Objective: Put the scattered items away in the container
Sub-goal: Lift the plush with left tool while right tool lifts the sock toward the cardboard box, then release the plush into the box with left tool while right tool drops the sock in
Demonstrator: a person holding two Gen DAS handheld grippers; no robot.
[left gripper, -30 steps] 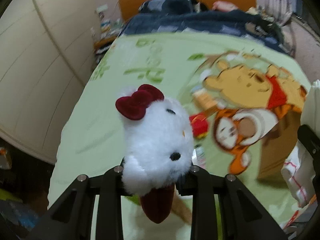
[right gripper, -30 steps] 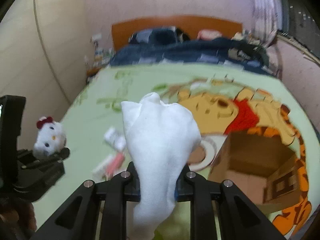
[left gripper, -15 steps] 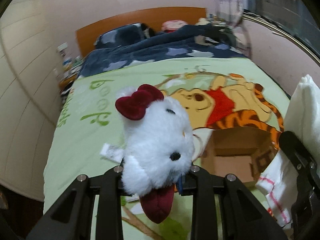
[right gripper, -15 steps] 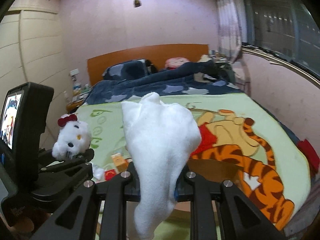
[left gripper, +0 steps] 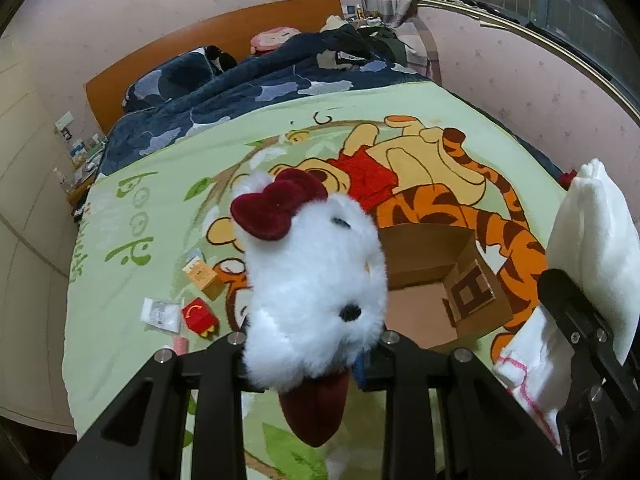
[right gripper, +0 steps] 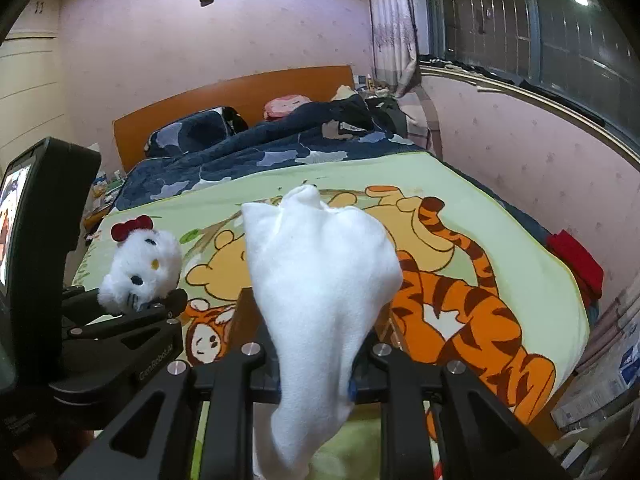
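Presently catalogued, carrying step: white plush cat [left gripper: 316, 292] pinched in left tongs [left gripper: 310, 354]; white cloth [right gripper: 320, 280] pinched in right tongs [right gripper: 314, 360]. Both were held above the open cardboard box [left gripper: 436, 280] mid-bed. Next required, by judgement: lowering over the box, then release.

Both fisheye cameras are looking forward and steeply down along their own black fingers over a bed. The left gripper [left gripper: 312, 344] is filling its lens with a white plush cat [left gripper: 316, 280] at close range, a cardboard box [left gripper: 436, 276] lying just beyond. The right gripper [right gripper: 312, 354] is framing a white sock [right gripper: 320, 280], with the left gripper at its left edge. Both views are sharing the cartoon blanket [left gripper: 132, 280] and the orange headboard [right gripper: 224, 100].
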